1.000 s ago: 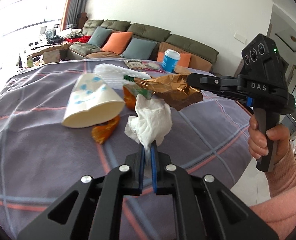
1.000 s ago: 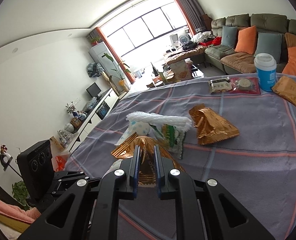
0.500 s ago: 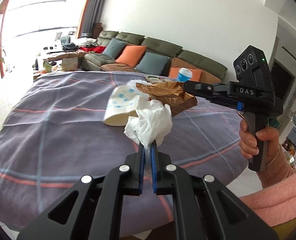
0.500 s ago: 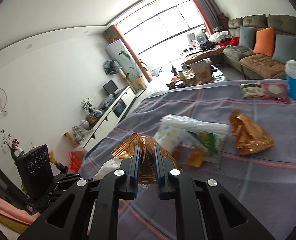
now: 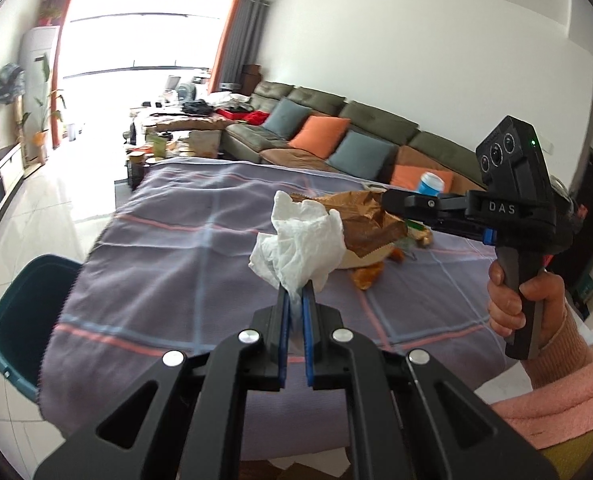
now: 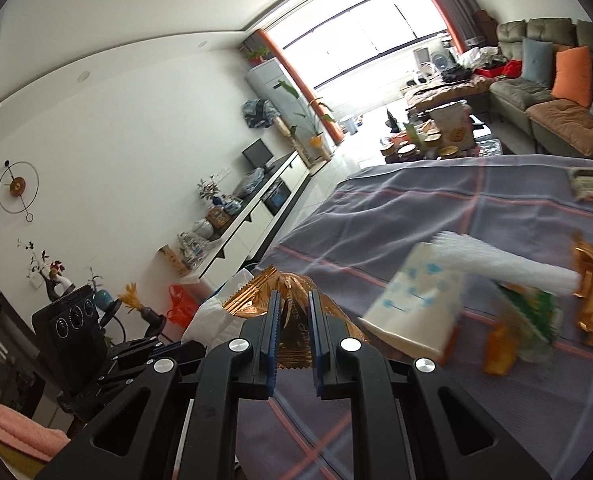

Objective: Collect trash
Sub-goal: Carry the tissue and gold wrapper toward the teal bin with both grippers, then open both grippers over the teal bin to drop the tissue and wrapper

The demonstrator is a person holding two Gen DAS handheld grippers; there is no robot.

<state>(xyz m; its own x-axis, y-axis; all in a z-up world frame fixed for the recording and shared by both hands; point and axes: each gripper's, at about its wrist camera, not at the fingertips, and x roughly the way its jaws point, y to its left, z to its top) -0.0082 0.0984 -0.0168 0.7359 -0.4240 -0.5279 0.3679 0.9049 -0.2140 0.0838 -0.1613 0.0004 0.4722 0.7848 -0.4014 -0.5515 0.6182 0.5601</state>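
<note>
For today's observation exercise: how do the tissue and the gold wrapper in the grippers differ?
The tissue is white, soft and matte; the gold wrapper is shiny and creased, with a zigzag edge. The left gripper holds the tissue, the right gripper the wrapper. Both are crumpled trash, pinched and lifted off the table.

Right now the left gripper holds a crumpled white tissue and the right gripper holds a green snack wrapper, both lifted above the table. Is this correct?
Not quite. The left gripper does hold the crumpled white tissue, but the right gripper holds a golden-brown foil wrapper, not a green one. The right wrist view shows this; the green-printed wrapper lies on the table.
</note>
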